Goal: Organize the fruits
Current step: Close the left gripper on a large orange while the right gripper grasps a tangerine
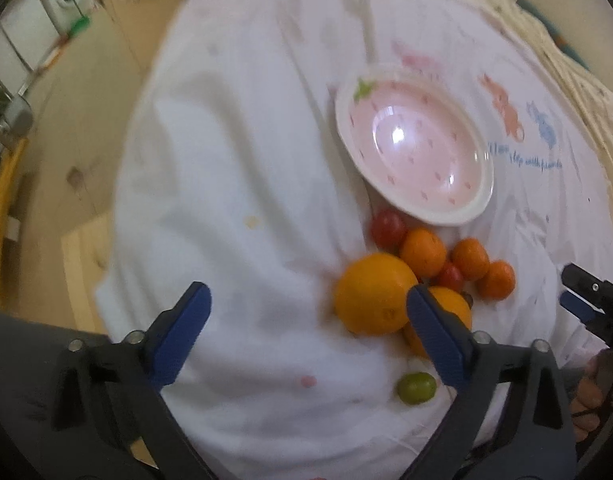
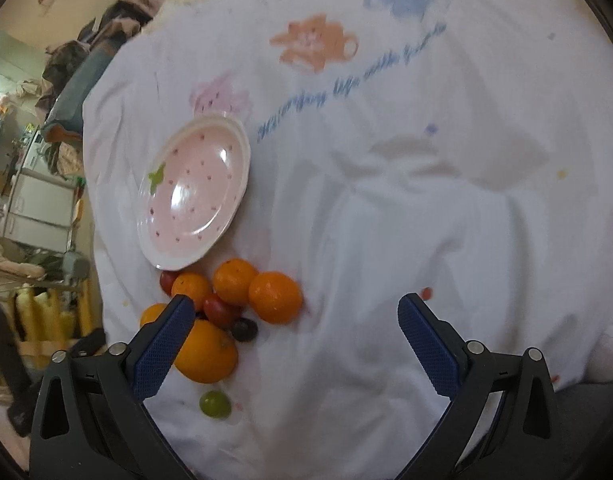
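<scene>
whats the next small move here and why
Probably shift the left gripper right so its open fingers straddle the big orange. That orange sits nearest it, partly behind its right finger, the pink plate is bare, and all the fruit lies on the white cloth. The right gripper is open over bare cloth.

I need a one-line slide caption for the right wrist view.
Open right gripper hovers over white cloth beside clustered fruits and an empty pink plate.
</scene>
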`<act>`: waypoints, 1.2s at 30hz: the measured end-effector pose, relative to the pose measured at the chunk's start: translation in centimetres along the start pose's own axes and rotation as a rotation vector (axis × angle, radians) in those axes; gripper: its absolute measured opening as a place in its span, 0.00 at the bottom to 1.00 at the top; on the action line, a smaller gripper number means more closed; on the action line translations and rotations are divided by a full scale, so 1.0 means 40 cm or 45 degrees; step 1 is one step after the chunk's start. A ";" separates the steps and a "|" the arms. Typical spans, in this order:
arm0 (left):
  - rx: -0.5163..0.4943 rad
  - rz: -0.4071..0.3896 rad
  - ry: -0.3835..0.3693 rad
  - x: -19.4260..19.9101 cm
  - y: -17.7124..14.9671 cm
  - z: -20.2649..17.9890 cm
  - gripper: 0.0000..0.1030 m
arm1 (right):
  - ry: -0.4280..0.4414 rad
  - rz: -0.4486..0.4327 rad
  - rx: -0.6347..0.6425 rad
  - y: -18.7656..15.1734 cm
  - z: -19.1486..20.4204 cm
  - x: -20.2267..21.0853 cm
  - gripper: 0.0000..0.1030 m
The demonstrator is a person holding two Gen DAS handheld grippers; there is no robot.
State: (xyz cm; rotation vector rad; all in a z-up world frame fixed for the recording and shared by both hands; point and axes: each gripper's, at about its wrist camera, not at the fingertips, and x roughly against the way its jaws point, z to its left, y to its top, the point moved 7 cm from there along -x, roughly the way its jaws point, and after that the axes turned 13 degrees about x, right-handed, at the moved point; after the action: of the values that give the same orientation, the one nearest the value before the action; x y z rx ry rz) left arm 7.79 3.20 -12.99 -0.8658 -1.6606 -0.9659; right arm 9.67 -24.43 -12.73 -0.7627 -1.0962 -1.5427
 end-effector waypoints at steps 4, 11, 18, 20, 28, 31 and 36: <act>0.014 0.102 -0.018 -0.047 -0.018 -0.028 0.88 | 0.051 0.069 0.023 0.000 0.019 -0.047 0.80; 0.075 0.188 -0.058 -0.094 -0.035 -0.073 0.80 | 0.042 0.144 0.064 -0.007 0.029 -0.106 0.61; 0.169 0.276 -0.072 -0.138 -0.054 -0.079 0.80 | 0.025 0.182 0.104 -0.014 0.035 -0.153 0.52; 0.179 0.274 -0.083 -0.139 -0.051 -0.076 0.65 | 0.018 0.184 0.110 -0.016 0.032 -0.159 0.49; 0.127 0.265 -0.114 -0.130 -0.053 -0.094 0.55 | 0.008 0.148 0.171 -0.017 0.038 -0.141 0.40; 0.108 0.222 -0.094 -0.107 -0.050 -0.079 0.54 | 0.011 0.125 0.168 -0.020 0.038 -0.126 0.40; 0.099 0.150 -0.088 -0.061 -0.042 -0.052 0.54 | 0.033 0.080 0.147 -0.016 0.041 -0.090 0.40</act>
State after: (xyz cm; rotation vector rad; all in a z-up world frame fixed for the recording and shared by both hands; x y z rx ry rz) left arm 7.76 0.37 -15.24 -0.9426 -1.6740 -0.7935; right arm 9.83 -21.50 -15.48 -0.6903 -1.1220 -1.4200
